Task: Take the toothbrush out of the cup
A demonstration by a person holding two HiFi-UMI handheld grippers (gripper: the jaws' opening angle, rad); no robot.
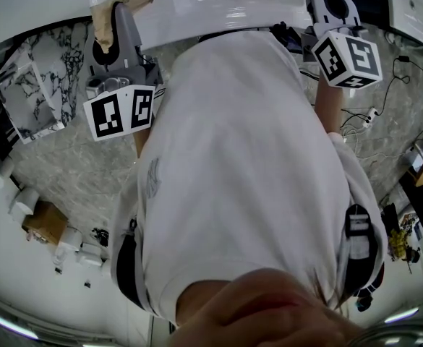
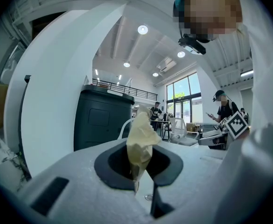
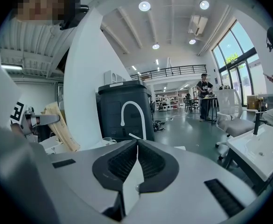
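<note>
- The toothbrush cannot be picked out with certainty in any view. In the right gripper view a thin pale stick (image 3: 134, 135) rises just past the jaw tips and could be the toothbrush (too small to tell).
- Just beside that stick sits a small white vessel that may be the cup (image 3: 107, 141). It stands on a pale surface in front of a dark bin (image 3: 124, 108).
- The right gripper (image 3: 137, 146) has its ribbed pads pressed together with nothing between them. It points toward that possible cup but is not at it.
- The left gripper (image 2: 141, 171) is nearly closed and pinches a crumpled tan paper (image 2: 141, 136), which sticks up out of the jaws.
- In the head view both grippers reach toward the near edge of the white worktop (image 1: 218, 6), the left gripper (image 1: 122, 9) at one side and the right gripper (image 1: 328, 2) at the other. The person's white shirt (image 1: 247, 165) fills the middle.
- Risks, as I judge them:
  - The closed right jaws must part first, or they would knock the cup over.
  - The left gripper is taken up with the paper, so it cannot steady the cup.
  - A pull on the brush at a slant could tip the cup or drag it toward the worktop's edge.
</note>
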